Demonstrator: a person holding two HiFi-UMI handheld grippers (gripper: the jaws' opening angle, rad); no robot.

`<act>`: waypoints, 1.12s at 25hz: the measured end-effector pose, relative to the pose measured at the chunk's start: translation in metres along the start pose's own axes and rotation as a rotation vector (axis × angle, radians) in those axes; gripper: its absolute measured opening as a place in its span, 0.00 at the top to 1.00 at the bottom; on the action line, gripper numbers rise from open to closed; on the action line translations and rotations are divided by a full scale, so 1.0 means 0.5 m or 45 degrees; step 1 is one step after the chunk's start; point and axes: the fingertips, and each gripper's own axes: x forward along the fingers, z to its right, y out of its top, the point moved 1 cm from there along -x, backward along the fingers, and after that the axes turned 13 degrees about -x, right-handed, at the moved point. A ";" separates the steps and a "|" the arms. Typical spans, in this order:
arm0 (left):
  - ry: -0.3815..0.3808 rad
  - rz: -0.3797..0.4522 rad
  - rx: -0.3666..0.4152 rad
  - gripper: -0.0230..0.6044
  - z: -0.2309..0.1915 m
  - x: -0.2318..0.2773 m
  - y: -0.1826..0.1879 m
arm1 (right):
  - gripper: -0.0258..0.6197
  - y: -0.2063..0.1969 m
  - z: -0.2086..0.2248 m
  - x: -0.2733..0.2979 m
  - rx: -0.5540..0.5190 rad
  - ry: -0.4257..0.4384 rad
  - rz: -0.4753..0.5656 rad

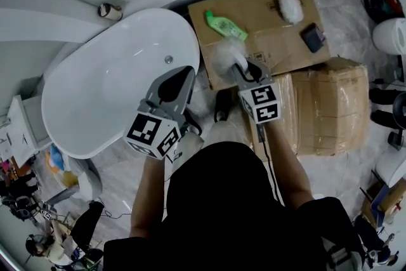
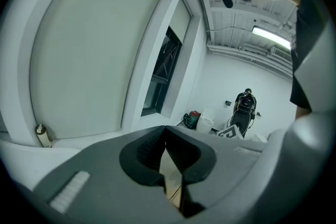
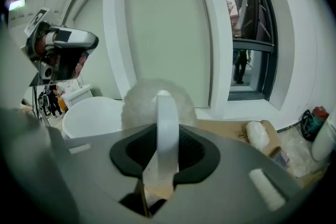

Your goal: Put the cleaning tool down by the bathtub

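Right gripper (image 3: pixel 164 136) tight around fluffy cleaning tool (image 1: pixel 226 54), bottle (image 1: pixel 225 26) label illegible

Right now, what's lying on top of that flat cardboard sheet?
A green bottle, a white fluffy pad and a small dark object. The fluffy brush in the right gripper hides the near corner.

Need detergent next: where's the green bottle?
In the head view, the green bottle lies on the flat cardboard right of the bathtub, just beyond the fluffy duster held by the right gripper.
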 end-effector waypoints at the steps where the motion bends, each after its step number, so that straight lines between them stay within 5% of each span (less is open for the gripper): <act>1: 0.002 -0.005 -0.006 0.97 -0.003 0.003 -0.003 | 0.81 -0.010 0.002 0.009 0.005 0.001 -0.012; 28: 0.001 -0.137 -0.070 0.97 -0.040 0.117 -0.090 | 0.81 -0.244 0.016 0.199 0.081 0.054 -0.259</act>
